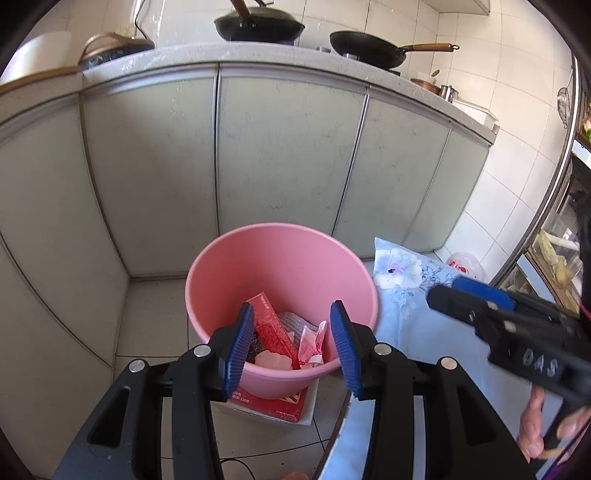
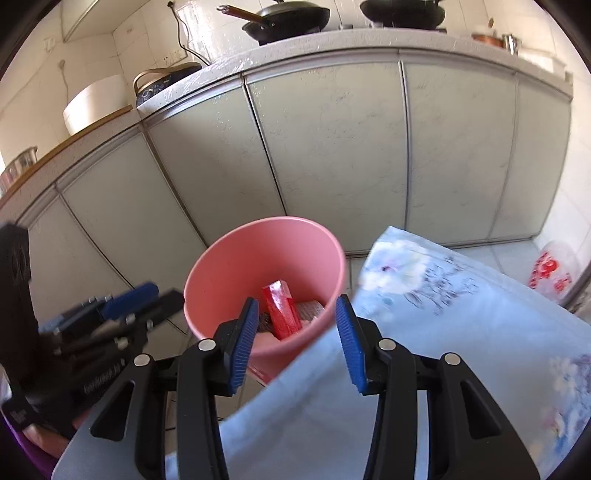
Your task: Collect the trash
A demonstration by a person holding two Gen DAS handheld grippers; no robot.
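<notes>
Pale green cabinet doors (image 1: 288, 155) back a tiled kitchen floor, with 2 black woks (image 1: 258, 24) on the counter above. Left gripper (image 1: 291, 347) hovers over the pink bucket (image 1: 280, 258), its blue pads spread wide with nothing between them. Right gripper (image 2: 295, 345) is likewise spread wide and empty, above the bucket's near rim; in the left view its body shows raised letters reading "DAS". Inside the bucket a red box (image 1: 271, 325) leans with its long axis running from the bottom up toward the far left wall; its print is too small to read. Crumpled red-stained paper (image 1: 312, 341) lies beside it. A light blue floral cloth (image 2: 443, 332) lies just right of the bucket.
</notes>
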